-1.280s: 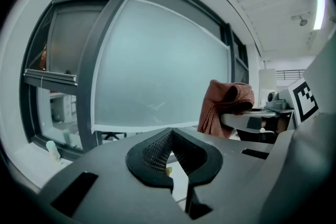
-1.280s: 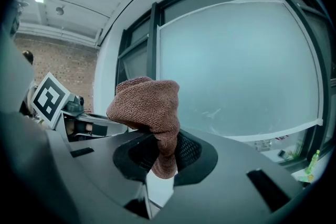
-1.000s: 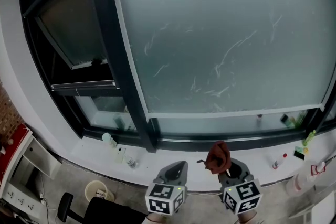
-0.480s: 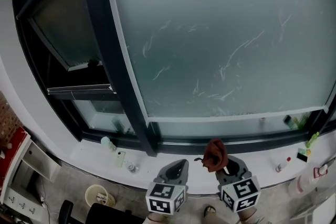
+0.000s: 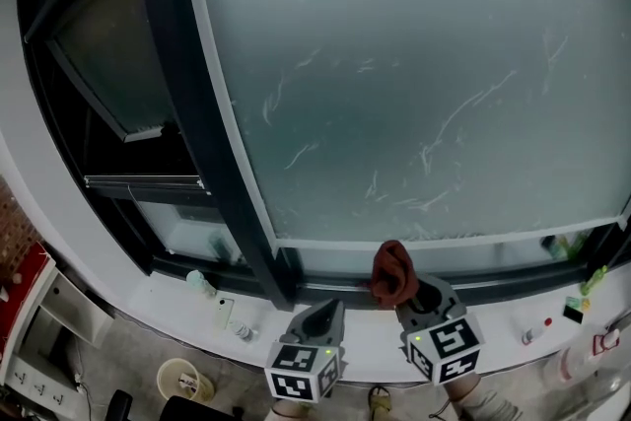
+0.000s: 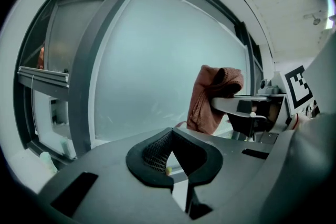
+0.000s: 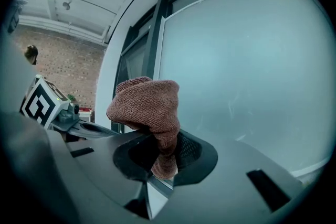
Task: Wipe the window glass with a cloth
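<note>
The big frosted window glass [image 5: 414,74] carries white streaks across its lower half. My right gripper [image 5: 412,295] is shut on a reddish-brown cloth [image 5: 392,273], which stands bunched above the jaws, just in front of the lower window frame. In the right gripper view the cloth [image 7: 149,107] rises out of the gripper [image 7: 163,157], with the glass [image 7: 247,71] close ahead. My left gripper [image 5: 321,318] hangs beside it to the left, shut and holding nothing. In the left gripper view that gripper [image 6: 170,157] points at the glass [image 6: 157,71], and the cloth [image 6: 210,97] shows to its right.
A dark mullion [image 5: 212,143] separates the glass from an open side window [image 5: 108,64] on the left. The white sill [image 5: 168,296] holds small bottles [image 5: 202,283] and other small items at the far right [image 5: 547,325]. A bucket [image 5: 179,378] stands on the floor below.
The right gripper has carried the cloth forward and a little left, from over the sill to in front of the lower window frame. The left gripper has followed slightly.
</note>
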Action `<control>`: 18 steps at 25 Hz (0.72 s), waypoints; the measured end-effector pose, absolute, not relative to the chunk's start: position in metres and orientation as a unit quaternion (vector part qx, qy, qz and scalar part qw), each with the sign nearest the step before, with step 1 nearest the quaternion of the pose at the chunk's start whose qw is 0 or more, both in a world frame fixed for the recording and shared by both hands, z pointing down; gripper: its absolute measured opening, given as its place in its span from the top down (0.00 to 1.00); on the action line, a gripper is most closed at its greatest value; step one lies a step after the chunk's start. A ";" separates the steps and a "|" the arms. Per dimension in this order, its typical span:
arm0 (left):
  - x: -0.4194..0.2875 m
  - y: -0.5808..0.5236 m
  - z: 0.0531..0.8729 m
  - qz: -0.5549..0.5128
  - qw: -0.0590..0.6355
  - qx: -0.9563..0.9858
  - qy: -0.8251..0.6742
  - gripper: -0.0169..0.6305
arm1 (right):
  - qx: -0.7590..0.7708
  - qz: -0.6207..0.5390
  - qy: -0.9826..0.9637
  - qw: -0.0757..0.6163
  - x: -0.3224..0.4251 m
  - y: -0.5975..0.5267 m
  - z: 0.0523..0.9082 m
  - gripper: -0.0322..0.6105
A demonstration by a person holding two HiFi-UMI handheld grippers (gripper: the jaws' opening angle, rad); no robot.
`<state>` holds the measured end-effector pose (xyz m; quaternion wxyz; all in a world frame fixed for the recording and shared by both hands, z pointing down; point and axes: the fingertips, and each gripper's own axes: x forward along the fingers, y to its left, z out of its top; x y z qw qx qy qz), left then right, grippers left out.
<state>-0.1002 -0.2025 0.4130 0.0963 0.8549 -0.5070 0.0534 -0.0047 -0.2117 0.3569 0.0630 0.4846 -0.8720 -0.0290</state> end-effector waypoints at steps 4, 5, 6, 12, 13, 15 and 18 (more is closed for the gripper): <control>-0.104 -0.236 0.407 0.052 0.096 0.848 -0.519 0.97 | 0.471 -0.058 -0.878 0.061 -0.013 -0.259 0.330 0.88; -0.105 -0.245 0.406 0.051 0.094 0.846 -0.523 0.97 | 0.467 -0.067 -0.879 0.060 -0.016 -0.272 0.322 0.88; -0.106 -0.254 0.405 0.051 0.092 0.844 -0.526 0.97 | 0.464 -0.076 -0.881 0.059 -0.020 -0.285 0.314 0.88; -0.112 -0.297 0.402 0.056 0.091 0.833 -0.543 0.97 | 0.445 -0.120 -0.886 0.045 -0.046 -0.358 0.265 0.88; -0.113 -0.302 0.402 0.057 0.091 0.832 -0.545 0.97 | 0.441 -0.124 -0.888 0.043 -0.051 -0.369 0.259 0.88; -0.112 -0.313 0.400 0.056 0.091 0.829 -0.549 0.97 | 0.435 -0.134 -0.890 0.042 -0.059 -0.389 0.246 0.88; -0.114 -0.323 0.401 0.055 0.093 0.824 -0.556 0.97 | 0.428 -0.150 -0.890 0.038 -0.073 -0.414 0.228 0.88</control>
